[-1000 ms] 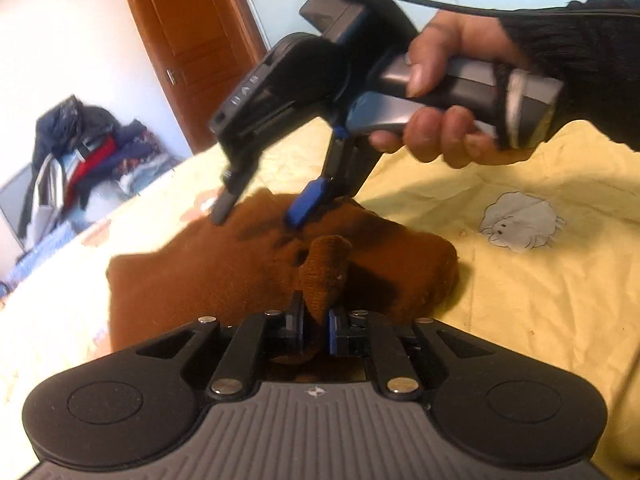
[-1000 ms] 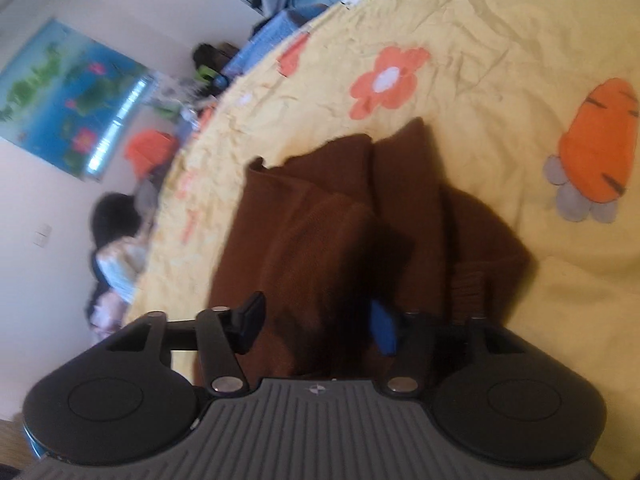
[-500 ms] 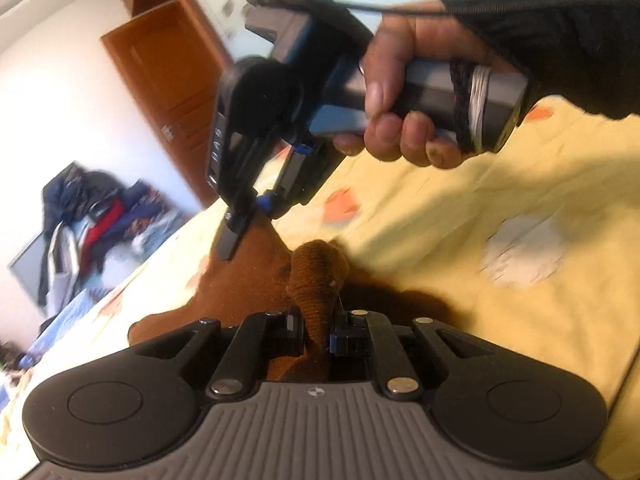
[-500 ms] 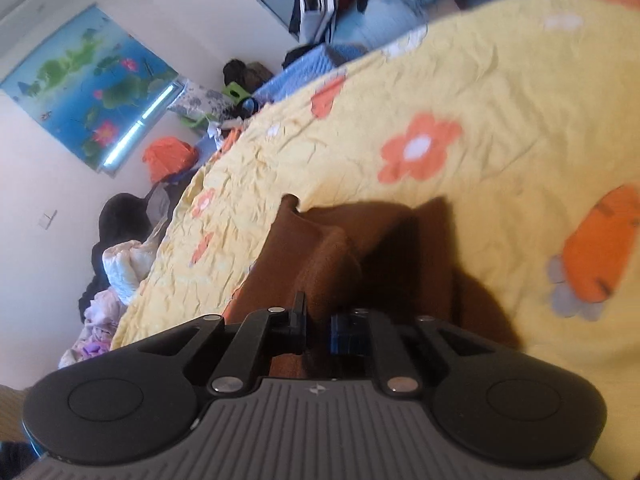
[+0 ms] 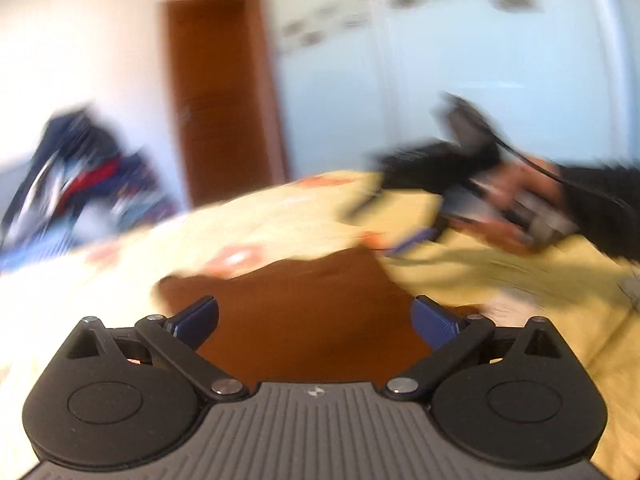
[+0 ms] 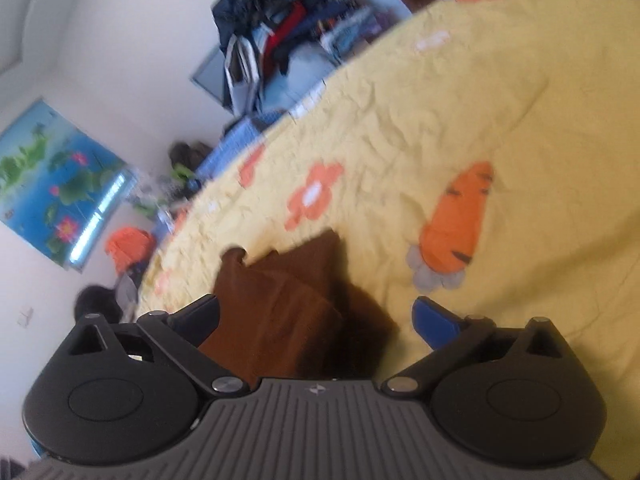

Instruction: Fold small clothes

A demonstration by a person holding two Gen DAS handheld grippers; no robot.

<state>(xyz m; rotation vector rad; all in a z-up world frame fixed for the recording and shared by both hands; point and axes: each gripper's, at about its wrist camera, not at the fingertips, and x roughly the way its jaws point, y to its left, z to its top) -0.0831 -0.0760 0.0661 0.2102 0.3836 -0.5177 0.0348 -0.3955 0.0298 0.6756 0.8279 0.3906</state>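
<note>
**Operator:** Status of fingers and garment?

**Me:** My left gripper [image 5: 314, 322] and right gripper [image 6: 316, 320] have just sprung wide, pinching nothing. The brown garment [image 6: 280, 300] lies folded on the yellow bedsheet [image 6: 460, 92], lower centre of frame.

**Operator:** Procedure?

**Me:** Withdraw straight, clear of the cloth; avoid snagging the fold.

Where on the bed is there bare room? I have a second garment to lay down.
The yellow bedspread lies bare beyond the orange carrot print, out to the far edge. The near middle is crowded: the brown garment lies there. In the left wrist view the right gripper hovers beside it.
</note>
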